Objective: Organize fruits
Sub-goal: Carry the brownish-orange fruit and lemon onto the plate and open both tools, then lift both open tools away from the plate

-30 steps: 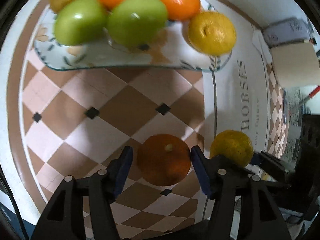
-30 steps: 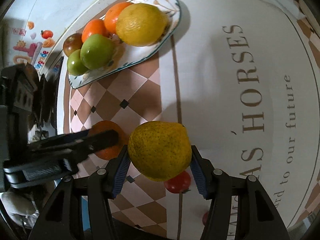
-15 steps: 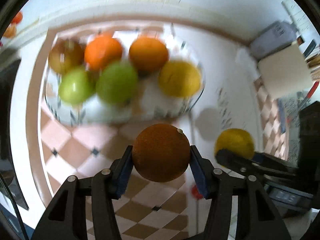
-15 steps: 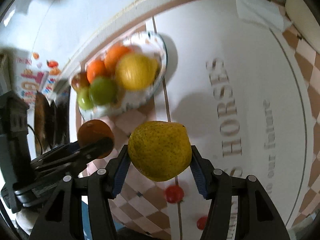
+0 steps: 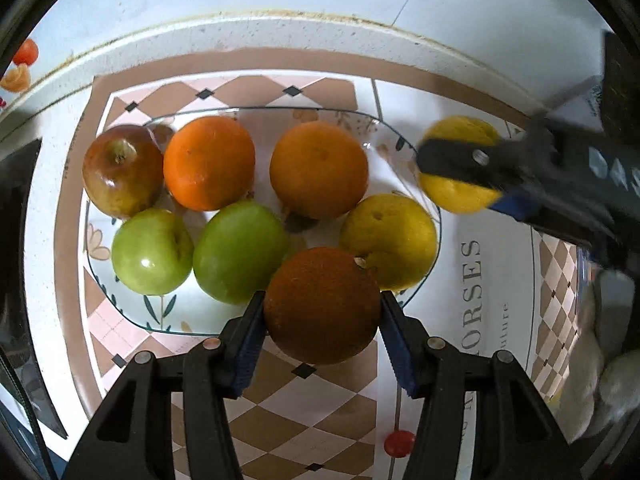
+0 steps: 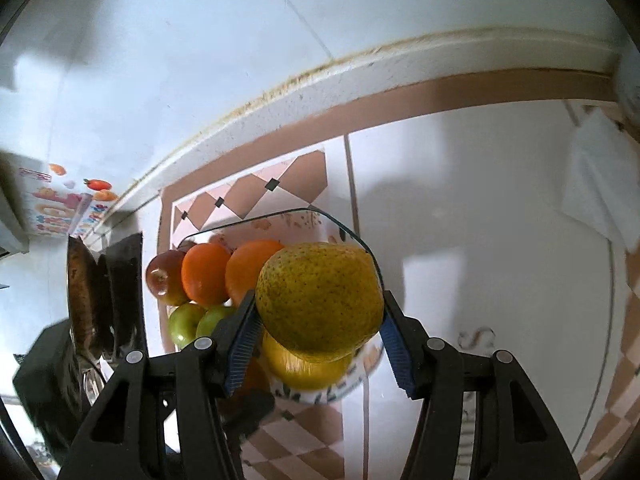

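Two claws clamp fruit: left claw a dark orange, right claw a lemon (speckled).

Our left gripper is clamped on a dark orange — the blue pads press its two sides, and the black fingers splay back toward the camera. Our right gripper grips a speckled yellow-green citrus the same way, pads tight against both flanks. From the left wrist view we see the right gripper's fingers reaching in from the right, level and crossing in front of the fruit they carry. Both grippers are held raised, angled downward.
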`<state>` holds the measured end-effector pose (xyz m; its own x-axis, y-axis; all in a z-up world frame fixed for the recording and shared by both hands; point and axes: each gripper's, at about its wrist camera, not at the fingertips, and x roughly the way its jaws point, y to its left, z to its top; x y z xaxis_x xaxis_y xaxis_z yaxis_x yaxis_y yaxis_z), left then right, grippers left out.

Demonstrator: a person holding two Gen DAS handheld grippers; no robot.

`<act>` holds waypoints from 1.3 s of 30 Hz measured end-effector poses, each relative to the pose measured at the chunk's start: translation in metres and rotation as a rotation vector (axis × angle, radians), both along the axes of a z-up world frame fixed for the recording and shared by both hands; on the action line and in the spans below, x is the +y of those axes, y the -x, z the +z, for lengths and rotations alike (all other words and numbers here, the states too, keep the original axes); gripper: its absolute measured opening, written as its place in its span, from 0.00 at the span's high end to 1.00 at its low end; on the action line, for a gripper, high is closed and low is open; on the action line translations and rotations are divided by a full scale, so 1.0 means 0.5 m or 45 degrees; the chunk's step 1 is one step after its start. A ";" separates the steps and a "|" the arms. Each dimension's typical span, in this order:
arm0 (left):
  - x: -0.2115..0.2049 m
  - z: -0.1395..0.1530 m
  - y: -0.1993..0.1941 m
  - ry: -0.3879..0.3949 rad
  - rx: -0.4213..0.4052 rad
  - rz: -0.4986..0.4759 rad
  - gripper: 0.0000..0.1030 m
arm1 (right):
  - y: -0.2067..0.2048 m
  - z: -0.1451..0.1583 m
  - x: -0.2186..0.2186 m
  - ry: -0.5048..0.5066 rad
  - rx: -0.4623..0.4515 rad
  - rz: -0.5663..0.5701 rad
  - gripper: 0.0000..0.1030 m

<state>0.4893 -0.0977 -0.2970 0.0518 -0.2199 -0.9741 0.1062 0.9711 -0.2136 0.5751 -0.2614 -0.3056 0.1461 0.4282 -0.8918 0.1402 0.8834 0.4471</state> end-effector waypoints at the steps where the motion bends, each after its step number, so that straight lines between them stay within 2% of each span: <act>1: 0.003 -0.004 0.000 0.004 0.008 0.008 0.49 | -0.010 -0.010 0.005 0.006 0.019 0.010 0.41; 5: 0.001 -0.006 0.006 0.004 0.020 0.011 0.49 | -0.023 -0.039 0.010 0.006 0.071 0.024 0.37; 7: -0.005 -0.007 0.004 -0.004 0.027 0.018 0.49 | -0.021 -0.036 0.005 -0.005 0.067 0.011 0.20; 10: 0.007 0.001 0.003 0.024 0.018 0.052 0.46 | -0.016 -0.018 -0.008 0.022 0.049 -0.003 0.14; 12: 0.011 0.008 0.004 0.028 0.001 0.071 0.33 | -0.008 -0.004 -0.014 0.064 0.041 -0.006 0.12; 14: 0.025 0.025 -0.001 0.039 -0.019 0.092 0.25 | 0.008 0.012 -0.020 0.128 0.025 -0.003 0.07; 15: 0.031 0.033 0.001 0.031 -0.032 0.095 0.24 | 0.016 0.019 -0.019 0.160 0.018 0.000 0.07; 16: 0.038 0.042 0.002 0.011 -0.050 0.094 0.23 | 0.030 0.029 -0.017 0.207 0.006 0.009 0.07; 18: 0.053 0.059 0.009 -0.042 -0.090 0.086 0.07 | 0.055 0.044 -0.011 0.274 -0.017 0.023 0.04; 19: 0.060 0.065 0.012 -0.063 -0.106 0.084 0.06 | 0.069 0.053 -0.005 0.304 -0.031 0.030 0.04; 24: 0.108 0.099 0.045 -0.194 -0.203 0.096 0.04 | 0.149 0.101 0.025 0.429 -0.111 0.050 0.03; 32: 0.171 0.151 0.105 -0.220 -0.263 0.122 0.04 | 0.265 0.180 0.079 0.478 -0.212 0.053 0.03; 39: 0.208 0.239 0.186 -0.243 -0.401 0.151 0.04 | 0.348 0.252 0.103 0.471 -0.285 0.032 0.03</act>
<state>0.3965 0.0061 -0.1777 0.3690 -0.0107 -0.9294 0.0221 0.9998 -0.0027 0.4011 -0.2101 -0.1798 0.3470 0.0915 -0.9334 0.0522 0.9918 0.1167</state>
